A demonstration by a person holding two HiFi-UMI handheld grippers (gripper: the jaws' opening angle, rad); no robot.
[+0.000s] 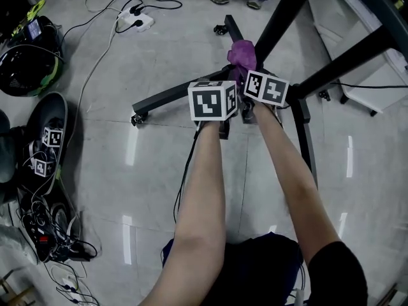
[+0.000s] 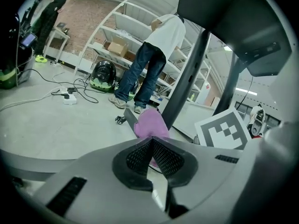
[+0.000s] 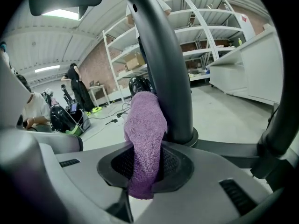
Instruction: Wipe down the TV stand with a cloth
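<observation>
Your right gripper [image 3: 145, 166] is pinching the purple cloth [image 3: 145, 125]. The cloth stands up out of the jaws in a bunched fold, and a short end hangs below them. Its upper part lies against the black upright post [image 3: 163, 69] of the TV stand [image 1: 172, 97], just above the round collar where the post joins the base. In the head view the cloth sits at the hub of the stand, where the floor legs meet, with one leg running toward the left and another toward the top edge of the floor tiles.

Your left gripper [image 2: 150, 141] has its jaws pressed together, with nothing between them. It is held just beside the right gripper on its left side and points at the same hub. The cloth shows just beyond its tips, apart from them.

On the floor well to the left of the stand lie a white power strip [image 1: 135, 21] with black cables and a dark helmet [image 1: 29, 69]. A person [image 2: 154, 55] stands beyond the stand, facing the white shelves [image 2: 117, 36].
</observation>
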